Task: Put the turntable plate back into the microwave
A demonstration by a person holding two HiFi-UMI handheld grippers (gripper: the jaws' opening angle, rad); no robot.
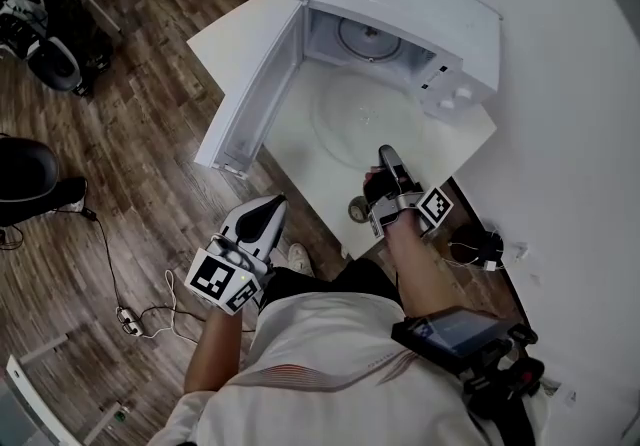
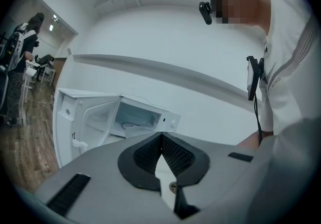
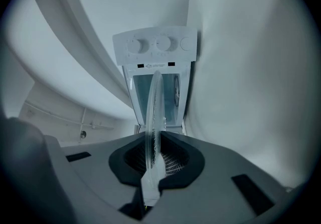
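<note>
The white microwave (image 1: 400, 24) stands on a white table (image 1: 290, 149) with its door (image 1: 250, 94) swung open to the left. A roller ring (image 1: 370, 39) lies on its floor. The clear glass turntable plate (image 1: 365, 114) hovers just in front of the opening, and my right gripper (image 1: 385, 156) is shut on its near rim. In the right gripper view the plate (image 3: 153, 112) runs edge-on between the pads, with the microwave's control panel (image 3: 155, 49) beyond. My left gripper (image 1: 275, 206) hangs below the table's edge, shut and empty; its pads (image 2: 173, 150) meet at the tips.
A small round metal piece (image 1: 357, 209) sits at the table's near edge. A white wall runs along the right. A black chair (image 1: 30, 179) and cables (image 1: 130, 314) are on the wooden floor at left. Another person (image 2: 25, 42) stands far off.
</note>
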